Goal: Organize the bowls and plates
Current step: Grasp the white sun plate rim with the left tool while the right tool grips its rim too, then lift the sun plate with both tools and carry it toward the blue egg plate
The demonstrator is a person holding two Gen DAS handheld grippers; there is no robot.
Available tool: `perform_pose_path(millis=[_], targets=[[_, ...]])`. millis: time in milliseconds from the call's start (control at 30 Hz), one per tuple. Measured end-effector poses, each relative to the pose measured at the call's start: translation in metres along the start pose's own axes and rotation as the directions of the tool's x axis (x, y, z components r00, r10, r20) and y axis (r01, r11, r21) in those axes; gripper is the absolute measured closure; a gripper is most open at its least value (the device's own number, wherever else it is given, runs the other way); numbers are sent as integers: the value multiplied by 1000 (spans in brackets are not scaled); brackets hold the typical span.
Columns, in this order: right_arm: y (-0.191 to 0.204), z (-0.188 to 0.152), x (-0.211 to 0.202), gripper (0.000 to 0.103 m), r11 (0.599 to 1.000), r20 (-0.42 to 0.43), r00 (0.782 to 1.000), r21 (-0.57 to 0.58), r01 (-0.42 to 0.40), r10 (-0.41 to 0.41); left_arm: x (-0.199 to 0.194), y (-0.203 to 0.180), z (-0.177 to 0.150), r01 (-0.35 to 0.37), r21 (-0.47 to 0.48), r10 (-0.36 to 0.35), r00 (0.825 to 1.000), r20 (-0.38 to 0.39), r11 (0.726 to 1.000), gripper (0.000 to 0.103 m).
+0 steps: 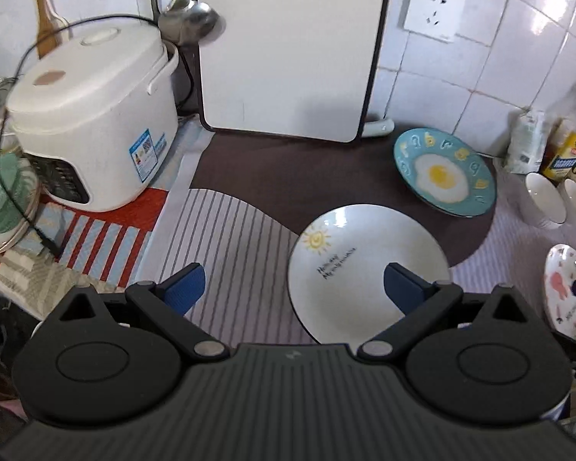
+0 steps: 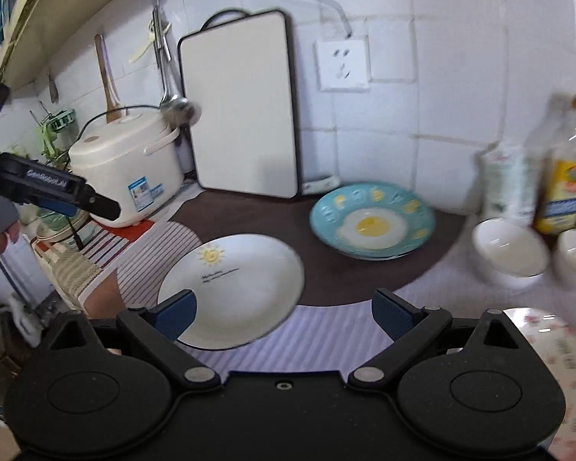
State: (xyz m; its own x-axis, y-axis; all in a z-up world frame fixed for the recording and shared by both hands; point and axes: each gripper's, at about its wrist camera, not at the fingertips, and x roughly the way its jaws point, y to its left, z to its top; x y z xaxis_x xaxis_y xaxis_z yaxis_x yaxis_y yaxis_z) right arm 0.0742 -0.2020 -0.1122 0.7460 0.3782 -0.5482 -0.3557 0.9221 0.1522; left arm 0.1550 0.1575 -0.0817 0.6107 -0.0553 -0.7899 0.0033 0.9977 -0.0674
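Note:
A white plate with a sun drawing [image 1: 364,265] [image 2: 234,288] lies on the mat. A teal plate with a fried-egg picture [image 1: 443,171] [image 2: 372,226] lies behind it to the right. Two white bowls [image 1: 545,199] [image 2: 508,251] stand at the right, and a pink-patterned plate [image 1: 564,296] [image 2: 549,342] lies nearest on the right. My left gripper [image 1: 293,288] is open and empty, its right finger over the white plate. My right gripper [image 2: 284,313] is open and empty, above the white plate's right edge. The left gripper also shows at the left of the right wrist view [image 2: 96,201].
A white rice cooker [image 1: 92,123] [image 2: 128,176] stands at the left. A white cutting board [image 1: 288,50] [image 2: 242,115] leans on the tiled wall. Bottles [image 1: 568,142] [image 2: 560,188] stand behind the bowls. A ladle [image 1: 188,15] hangs on the wall. A wall socket [image 1: 434,9] is above the teal plate.

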Motion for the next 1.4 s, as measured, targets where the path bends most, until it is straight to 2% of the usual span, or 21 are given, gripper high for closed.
perform_pose_path(millis=[67,200,367,433,467,533,600,667,767,800,867,900,1000,1033,1067,1133,1200,1267,1367,1400], targets=[[0,-1,21,5,999,-20,1000,50,-9,10,16,7,1,16,20,-16,1000,-13,1000,4],[-10,-6,62,10,982,-76,997,188,-7,22,56,15,-1,71,36,-67,993,-95,997,5],[-11,-15,102,17,984,-138,990,175,30,-5,104,14,-8,98,105,-81,985,-151,990,14],[-19,-20,114,24,971,-161,987,237,35,3,117,11,-10,101,133,-77,982,-173,986,18],[-22,-22,119,26,963,-166,986,265,41,4,122,9,-11,108,153,-80,980,-180,982,25],[-25,-28,129,34,949,-180,984,311,57,0,127,7,-13,122,188,-87,979,-185,975,33],[-25,-31,135,40,941,-189,982,333,57,7,132,5,-15,140,224,-98,977,-189,964,34],[-25,-34,141,46,931,-198,980,362,50,24,140,7,-14,148,236,-99,973,-208,961,41],[-23,-36,147,55,916,-202,978,401,30,56,152,14,-9,159,197,-104,959,-263,967,52],[-22,-36,150,58,913,-213,974,407,17,77,158,19,-8,169,155,-116,947,-299,973,52],[-23,-37,155,59,899,-227,966,438,-14,125,167,34,-5,204,11,-189,924,-333,979,56],[-23,-37,155,60,895,-223,967,446,-16,128,168,38,-5,209,-23,-205,920,-335,978,57],[-17,-35,156,63,905,-220,970,425,-4,108,167,35,-4,232,-4,-221,919,-325,973,71],[-15,-34,157,66,910,-223,970,415,1,101,165,31,-4,243,7,-228,919,-323,970,81],[-14,-34,158,68,913,-227,970,408,13,88,164,26,-4,255,23,-235,918,-321,967,86],[-16,-34,162,83,915,-236,970,401,45,56,163,16,-2,228,74,-194,929,-315,971,84],[-20,-35,161,84,905,-229,971,423,40,64,160,12,-2,217,89,-179,932,-316,972,84],[-23,-34,160,85,900,-239,968,435,38,74,159,10,-1,224,95,-182,926,-331,970,84],[-21,-30,152,84,910,-241,968,412,42,65,150,3,-1,254,155,-199,932,-303,955,84],[-22,-30,146,84,906,-233,970,422,39,67,146,0,0,271,154,-215,928,-304,950,84]])
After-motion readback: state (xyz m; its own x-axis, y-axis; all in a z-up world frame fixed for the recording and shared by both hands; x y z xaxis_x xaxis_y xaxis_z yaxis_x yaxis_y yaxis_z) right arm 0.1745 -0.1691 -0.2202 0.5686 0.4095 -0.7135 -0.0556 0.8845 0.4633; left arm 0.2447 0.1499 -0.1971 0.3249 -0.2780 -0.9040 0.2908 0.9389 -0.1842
